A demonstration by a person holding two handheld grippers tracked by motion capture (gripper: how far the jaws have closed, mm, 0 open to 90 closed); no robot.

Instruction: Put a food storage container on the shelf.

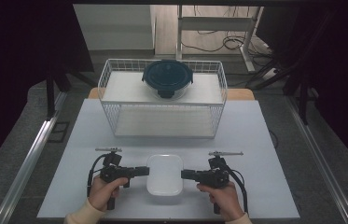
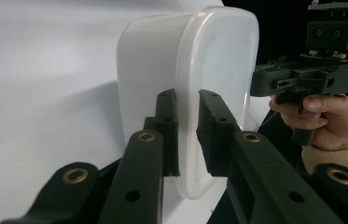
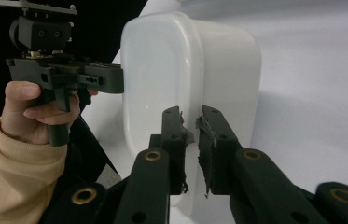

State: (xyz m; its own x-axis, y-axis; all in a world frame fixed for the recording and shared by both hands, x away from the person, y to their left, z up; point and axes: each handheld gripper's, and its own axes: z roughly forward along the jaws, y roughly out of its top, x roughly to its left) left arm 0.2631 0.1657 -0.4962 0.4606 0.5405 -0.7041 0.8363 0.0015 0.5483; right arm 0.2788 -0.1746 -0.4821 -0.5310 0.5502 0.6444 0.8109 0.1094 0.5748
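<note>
White plastic container (image 1: 164,174) sits at the near edge of the table (image 1: 255,140) in the high view, between our left gripper (image 1: 144,171) and right gripper (image 1: 184,174). In the left gripper view, our jaws clamp its thin rim (image 2: 188,140). In the right gripper view, our jaws pinch the opposite rim (image 3: 191,135). We judge it light, stiff and slick; the rims give the surest hold.

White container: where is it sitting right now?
In the high view the white container lies on the table near its front edge, between the left gripper and right gripper, in front of the wire basket.
</note>
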